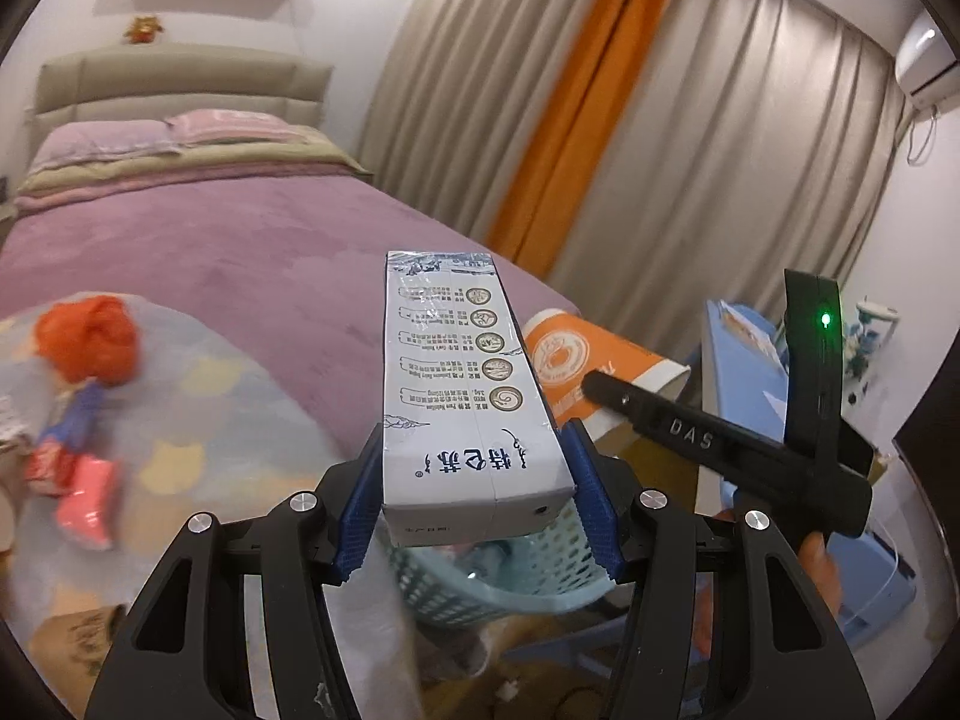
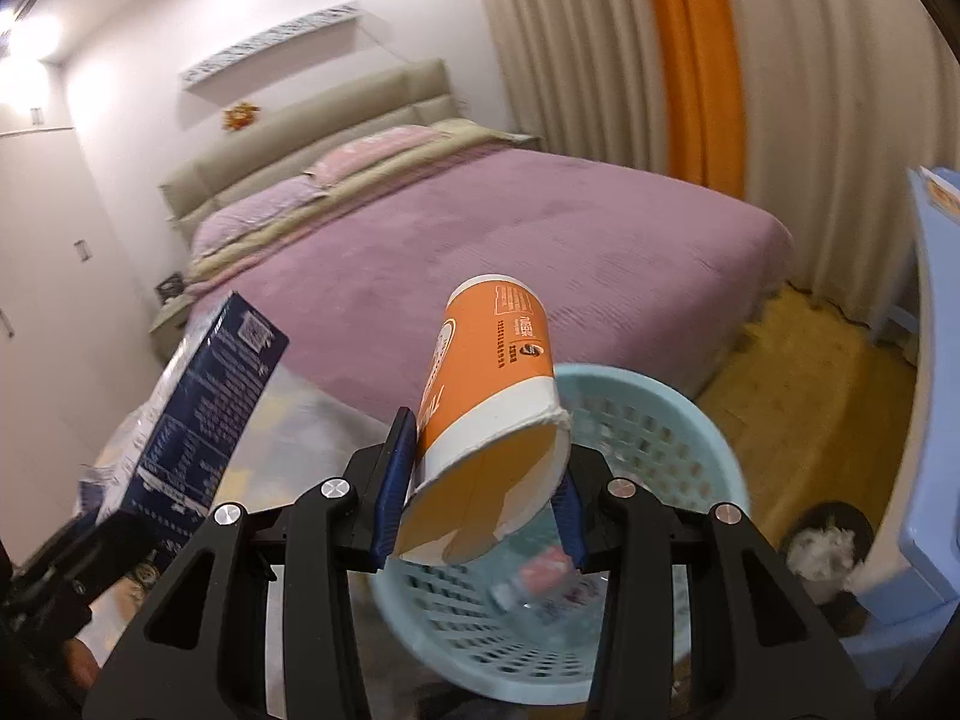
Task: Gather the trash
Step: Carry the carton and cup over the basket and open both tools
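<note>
Orange paper cup (image 2: 489,414) clamped in right gripper (image 2: 480,492), long axis pointing forward, mesh basket (image 2: 684,456) directly below; left gripper (image 1: 474,498) grips milk carton (image 1: 462,384), basket just beneath too

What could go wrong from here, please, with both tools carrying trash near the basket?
1. The right tool squeezes the orange paper cup at its torn open rim, so it could crumple and slip.
2. The left tool's milk carton might miss the light-blue basket and land on the bed.
</note>
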The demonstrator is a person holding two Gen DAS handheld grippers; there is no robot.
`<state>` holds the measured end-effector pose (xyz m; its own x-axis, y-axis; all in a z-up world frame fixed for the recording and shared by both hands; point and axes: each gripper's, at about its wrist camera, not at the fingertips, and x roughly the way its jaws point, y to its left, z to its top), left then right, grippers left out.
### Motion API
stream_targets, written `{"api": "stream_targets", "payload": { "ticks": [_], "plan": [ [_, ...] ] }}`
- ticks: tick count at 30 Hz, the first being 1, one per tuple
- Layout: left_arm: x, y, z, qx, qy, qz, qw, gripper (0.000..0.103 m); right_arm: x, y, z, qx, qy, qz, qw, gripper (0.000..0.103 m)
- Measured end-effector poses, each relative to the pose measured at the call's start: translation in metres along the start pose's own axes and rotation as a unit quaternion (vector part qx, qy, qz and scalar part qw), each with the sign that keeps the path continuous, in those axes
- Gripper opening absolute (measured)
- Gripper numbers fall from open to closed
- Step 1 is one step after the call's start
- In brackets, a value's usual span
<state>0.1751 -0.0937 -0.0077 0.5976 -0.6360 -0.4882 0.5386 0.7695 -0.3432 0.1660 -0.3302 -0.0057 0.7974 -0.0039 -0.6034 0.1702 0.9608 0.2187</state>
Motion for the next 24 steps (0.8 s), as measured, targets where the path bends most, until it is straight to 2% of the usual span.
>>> {"api": "stream_targets", "payload": {
  "ticks": [8,14,16,18,24],
  "plan": [
    [0.071,-0.009,-0.014,0.013,0.066,0.001,0.9977,0.055,0.031,-0.045,-0.016,0.040,0.040,-0.021,0.998,0.041],
    [0.105,-0.004,-0.024,0.002,0.103,0.008,0.9946,0.055,0.051,-0.067,-0.028,0.066,0.071,-0.023,0.995,0.043],
    [0.106,-0.006,-0.027,0.001,0.106,0.013,0.9943,0.056,0.055,-0.070,-0.030,0.073,0.078,-0.023,0.994,0.044],
    [0.104,-0.007,-0.029,0.004,0.103,0.018,0.9945,0.067,0.061,-0.074,-0.031,0.083,0.087,-0.017,0.993,0.045],
    [0.091,-0.004,-0.029,-0.004,0.095,0.022,0.9952,0.069,0.067,-0.077,-0.034,0.091,0.096,0.004,0.991,0.047]
  ]
}}
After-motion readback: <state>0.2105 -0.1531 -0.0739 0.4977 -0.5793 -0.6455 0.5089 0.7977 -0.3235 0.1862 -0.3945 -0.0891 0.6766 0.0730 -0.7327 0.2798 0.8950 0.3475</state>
